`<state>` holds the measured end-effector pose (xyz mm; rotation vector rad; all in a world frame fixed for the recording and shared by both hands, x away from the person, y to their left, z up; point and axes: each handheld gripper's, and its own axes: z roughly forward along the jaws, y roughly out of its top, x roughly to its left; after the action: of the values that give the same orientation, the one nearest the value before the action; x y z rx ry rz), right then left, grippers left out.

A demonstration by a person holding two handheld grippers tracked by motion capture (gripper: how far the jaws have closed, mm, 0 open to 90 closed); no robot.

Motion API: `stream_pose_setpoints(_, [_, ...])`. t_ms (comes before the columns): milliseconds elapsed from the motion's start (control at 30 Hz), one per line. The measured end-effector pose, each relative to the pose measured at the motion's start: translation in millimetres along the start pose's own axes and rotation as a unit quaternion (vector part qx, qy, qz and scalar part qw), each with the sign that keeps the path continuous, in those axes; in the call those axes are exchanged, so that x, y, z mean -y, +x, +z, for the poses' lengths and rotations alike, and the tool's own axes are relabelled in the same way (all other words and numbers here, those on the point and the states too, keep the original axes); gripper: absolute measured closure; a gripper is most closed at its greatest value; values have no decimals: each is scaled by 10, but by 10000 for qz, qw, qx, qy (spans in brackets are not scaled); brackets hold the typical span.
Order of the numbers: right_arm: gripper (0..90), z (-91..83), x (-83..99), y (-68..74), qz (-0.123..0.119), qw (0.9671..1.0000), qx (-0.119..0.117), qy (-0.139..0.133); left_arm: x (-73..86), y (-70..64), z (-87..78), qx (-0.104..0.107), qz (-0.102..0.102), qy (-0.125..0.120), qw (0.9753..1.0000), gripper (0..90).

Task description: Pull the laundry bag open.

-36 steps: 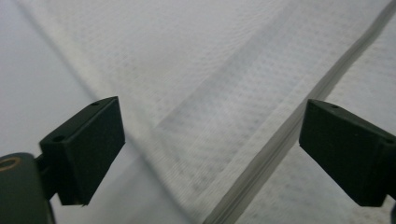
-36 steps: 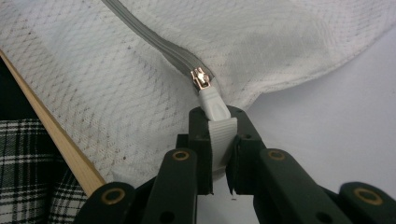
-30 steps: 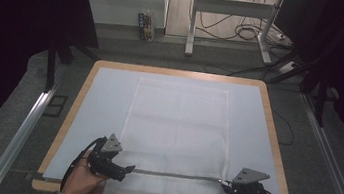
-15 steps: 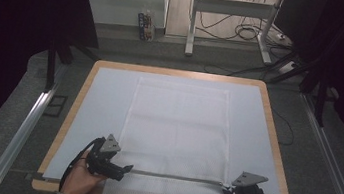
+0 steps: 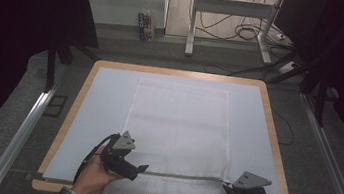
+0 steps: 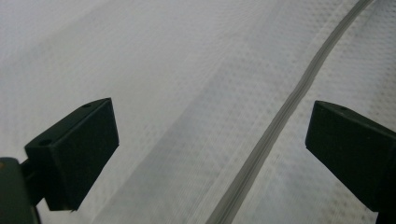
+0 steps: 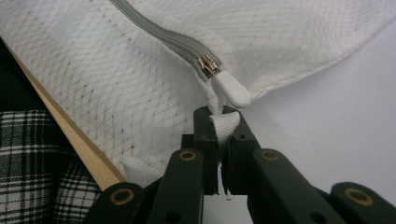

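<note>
Left gripper (image 5: 143, 168) nearer zipper (image 5: 182, 176) now

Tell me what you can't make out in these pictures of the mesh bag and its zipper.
- Right gripper view: right gripper pinches a white tab; its lower end is hidden between the jaws.
- Left gripper view: zipper is cut off by the frame edges.
- High view: zipper pull too small; mesh bag contents unclear.
</note>
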<state>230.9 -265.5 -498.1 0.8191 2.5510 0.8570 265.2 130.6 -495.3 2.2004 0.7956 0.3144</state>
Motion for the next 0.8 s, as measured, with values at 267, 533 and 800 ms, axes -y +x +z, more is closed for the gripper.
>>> stream_pose_setpoints(267, [847, -29, -9, -12, -60, 9999, -49, -137, -378, -128, 254, 358, 151, -184, 9991, 42])
stream_pose_setpoints(533, [846, -33, -12, -14, -66, 9999, -64, -137, -667, -267, 562, 662, 300, -274, 9970, 39])
stream_pose_setpoints(800, [845, -38, -16, -11, -69, 9998, -13, -177, -912, -479, 825, 838, 595, -324, 9942, 40])
